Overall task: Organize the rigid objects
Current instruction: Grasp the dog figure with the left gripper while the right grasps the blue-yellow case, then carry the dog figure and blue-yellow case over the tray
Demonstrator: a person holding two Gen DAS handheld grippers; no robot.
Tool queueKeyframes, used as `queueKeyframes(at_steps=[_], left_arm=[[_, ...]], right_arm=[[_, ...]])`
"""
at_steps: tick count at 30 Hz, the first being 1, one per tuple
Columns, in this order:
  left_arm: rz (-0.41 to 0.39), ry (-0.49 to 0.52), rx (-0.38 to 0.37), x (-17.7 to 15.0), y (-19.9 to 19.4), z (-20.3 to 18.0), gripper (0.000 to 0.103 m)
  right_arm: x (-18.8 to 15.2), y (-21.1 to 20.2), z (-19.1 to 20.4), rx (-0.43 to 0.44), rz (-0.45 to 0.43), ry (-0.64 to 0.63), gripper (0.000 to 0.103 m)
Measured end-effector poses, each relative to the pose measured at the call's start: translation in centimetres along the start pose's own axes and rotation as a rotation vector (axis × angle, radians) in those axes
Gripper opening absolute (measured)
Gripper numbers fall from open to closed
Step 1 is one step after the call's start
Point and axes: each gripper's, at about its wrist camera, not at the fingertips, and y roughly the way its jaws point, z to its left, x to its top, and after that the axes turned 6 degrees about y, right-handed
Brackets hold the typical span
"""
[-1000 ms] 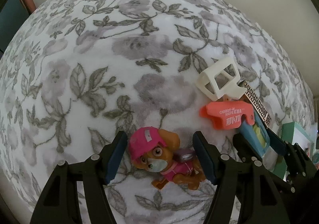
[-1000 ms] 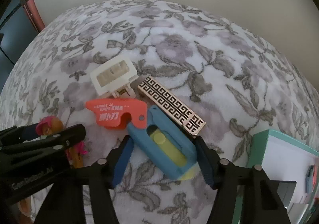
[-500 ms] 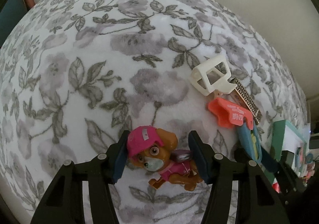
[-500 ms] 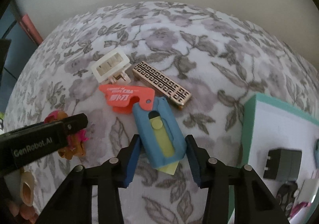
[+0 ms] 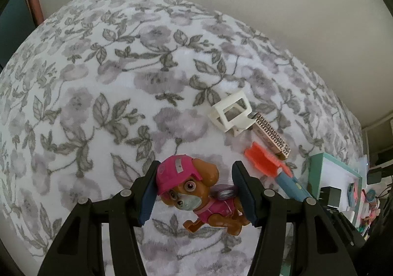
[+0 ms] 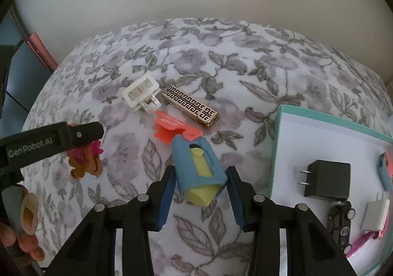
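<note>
Lying on the floral-patterned plush blanket (image 5: 103,94) are five loose things: one brown plastic puppy figure in a pink cap (image 5: 196,192), one white plastic open-frame clip (image 6: 141,91), one bronze lighter with a Greek-key pattern (image 6: 190,106), one orange plastic knife-shaped piece (image 6: 172,128) with white lettering too blurred to read, and one blue plastic holder with a yellow slider (image 6: 199,170). One teal-rimmed white tray (image 6: 289,133) sits to the right, holding one black plug adapter (image 6: 324,180) among other small items. "GenRobot.AI" is printed on the left gripper (image 5: 196,195), whose jaws press the puppy's cap and back. The right gripper (image 6: 199,192) clamps the blue holder, its jaws narrower than a second ago, when they stood wider around it. Both items now sit higher off the blanket, and the holder has swung away from the orange piece.
</note>
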Motion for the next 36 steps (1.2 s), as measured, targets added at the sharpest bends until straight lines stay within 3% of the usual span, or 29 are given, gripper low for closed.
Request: queueKeyframes(at_steps=[3, 4, 5, 18, 26, 36], left_arm=[[-0.016, 0.012, -0.002, -0.3, -1.1, -0.2, 0.06], [-0.019, 0.015, -0.003, -0.2, -1.2, -0.4, 0.06], [-0.021, 0.018, -0.004, -0.3, -1.3, -0.4, 0.06], [-0.014, 0.031, -0.031, -0.1, -1.0, -1.3, 0.06], [-0.075, 0.035, -0.042, 0.4, -3.2, -1.8, 0.06], [-0.146, 0.101, -0.077, 0.9, -5.9, -5.4, 0.06]], right_arm=[[0.0, -1.1, -0.2, 0.009, -0.018, 0.005, 0.04], [0.0, -1.4, -0.3, 0.009, -0.025, 0.006, 0.025], [0.0, -1.7, -0.5, 0.013, -0.032, 0.014, 0.02], [0.3, -2.4, -1.6, 0.064, -0.037, 0.049, 0.02], [1.2, -5.5, -2.3, 0.082, -0.111, 0.084, 0.019], [1.9, -10.6, -6.0, 0.085, -0.22, 0.162, 0.019]])
